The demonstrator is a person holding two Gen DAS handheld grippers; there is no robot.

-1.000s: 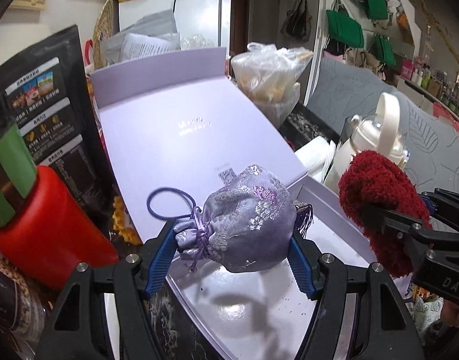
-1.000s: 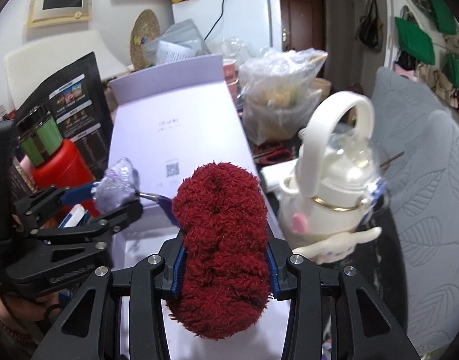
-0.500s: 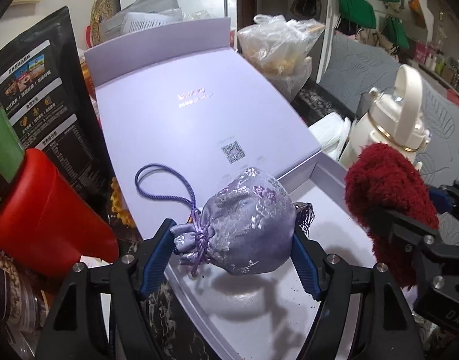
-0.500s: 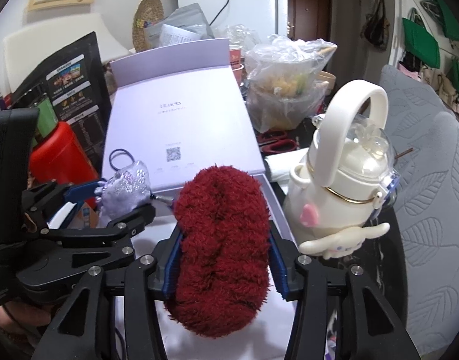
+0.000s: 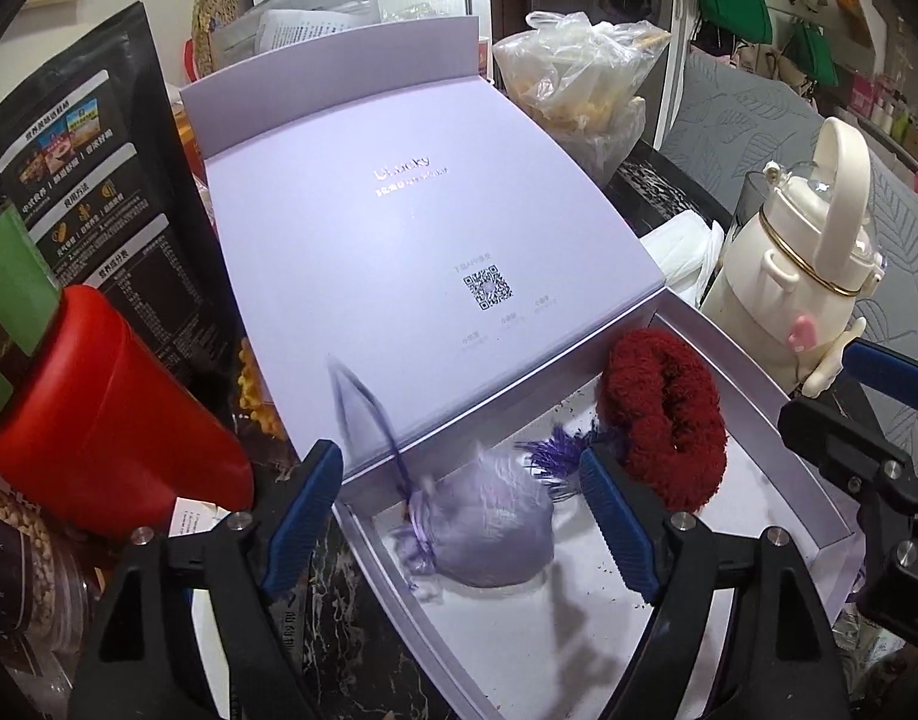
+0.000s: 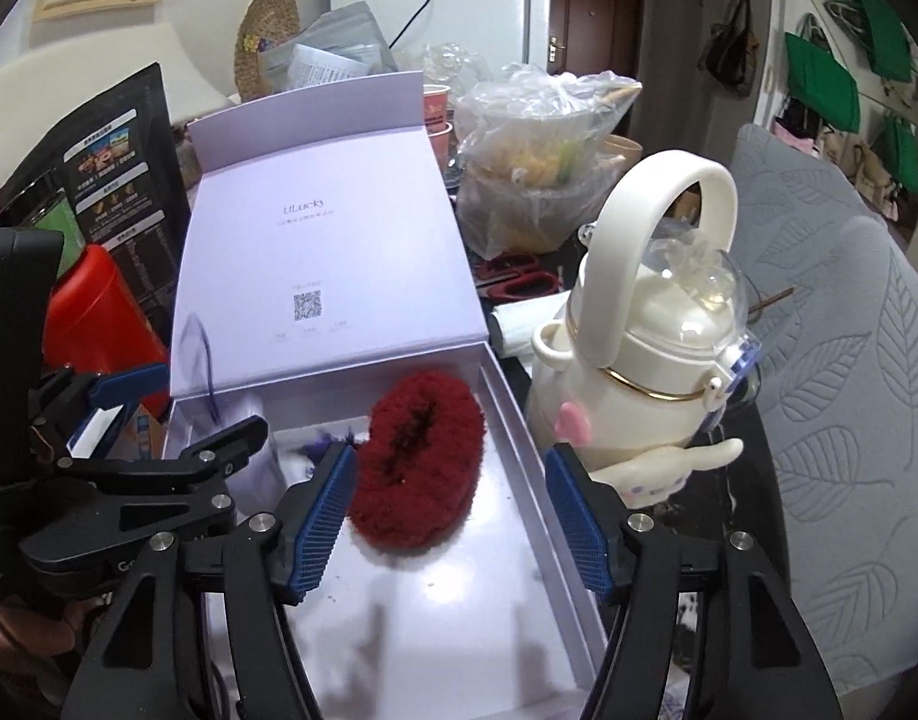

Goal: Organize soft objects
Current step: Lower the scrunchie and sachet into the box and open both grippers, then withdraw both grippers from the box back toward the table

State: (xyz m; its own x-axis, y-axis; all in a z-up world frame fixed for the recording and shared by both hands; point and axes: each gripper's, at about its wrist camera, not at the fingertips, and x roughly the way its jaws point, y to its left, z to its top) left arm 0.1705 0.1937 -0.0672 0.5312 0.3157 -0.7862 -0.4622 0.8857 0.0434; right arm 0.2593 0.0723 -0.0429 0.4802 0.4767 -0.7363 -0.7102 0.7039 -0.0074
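Now, left gripper point(image 5: 462, 510): jaws spread wide, nothing between them; blue pads stand clear on either side of the pouch, low centre of the left view.
Right gripper point(image 6: 450, 525): also wide open and empty, lower centre of the right view, pads flanking the red puff without touching it.
Purple pouch point(image 5: 489, 531): down on the box floor at the near left corner, blurred, cord whipping up toward the lid and tassel fanned out to the right; it looks to be landing this instant.
Red scrunchie point(image 6: 420, 459): lying in the box against the far wall, centre of the right view; in the left view it sits right of centre, its lower left edge near the pouch's tassel.
Box point(image 6: 573, 588): lavender, shallow tray with white floor, lid point(image 5: 399, 252) thrown back toward the upper middle of frame.
Surroundings: cream kettle-shaped bottle point(image 6: 651, 360) just beside the box's right wall, red canister point(image 5: 99, 414) at left.
Progress: both soft items appear to be inside the box; what seems left is pulling the grippers away and perhaps closing the lid.
Change: half a second ago each gripper was clamped on its item, held above the tray; now both have let go and both items sit in the box.
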